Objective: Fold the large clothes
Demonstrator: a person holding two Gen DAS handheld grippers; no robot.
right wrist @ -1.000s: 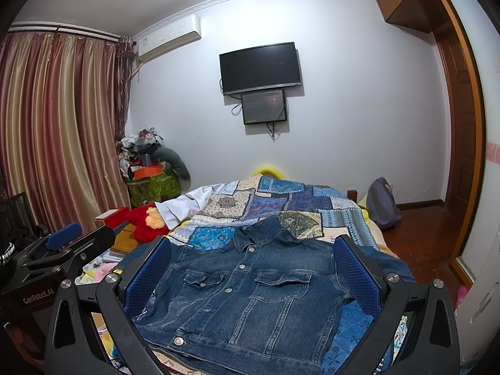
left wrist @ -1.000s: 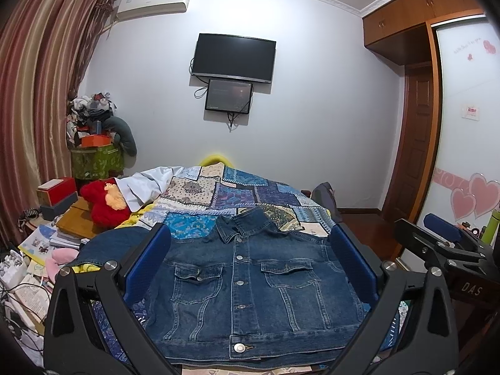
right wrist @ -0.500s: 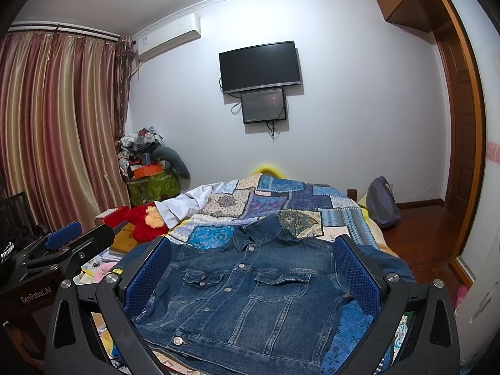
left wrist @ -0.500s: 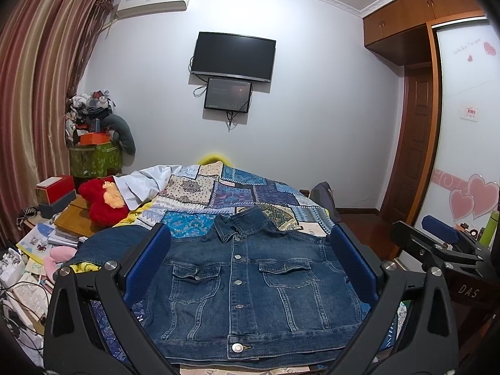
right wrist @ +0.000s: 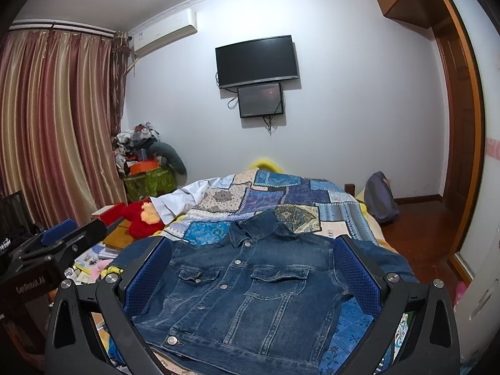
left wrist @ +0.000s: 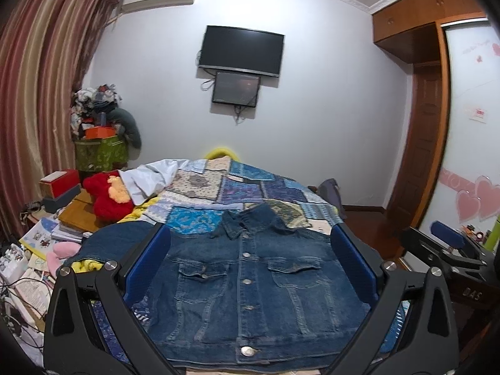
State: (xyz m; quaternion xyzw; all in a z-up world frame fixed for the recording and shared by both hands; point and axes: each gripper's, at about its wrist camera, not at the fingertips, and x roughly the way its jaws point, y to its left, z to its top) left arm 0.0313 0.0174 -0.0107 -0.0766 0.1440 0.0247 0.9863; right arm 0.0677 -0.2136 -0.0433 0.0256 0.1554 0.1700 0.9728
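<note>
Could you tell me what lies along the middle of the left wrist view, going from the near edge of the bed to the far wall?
denim jacket → patchwork quilt → yellow headboard → small wall screen → black television

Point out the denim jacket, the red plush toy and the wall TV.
denim jacket point(left wrist: 250, 281), left wrist view, on the button placket.
red plush toy point(left wrist: 106, 200), left wrist view, on its red body.
wall TV point(right wrist: 257, 61), right wrist view, on the dark screen.

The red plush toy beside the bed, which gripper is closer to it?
Left. The left gripper is on the red plush toy's side of the denim jacket; the right gripper is over toward the door.
</note>
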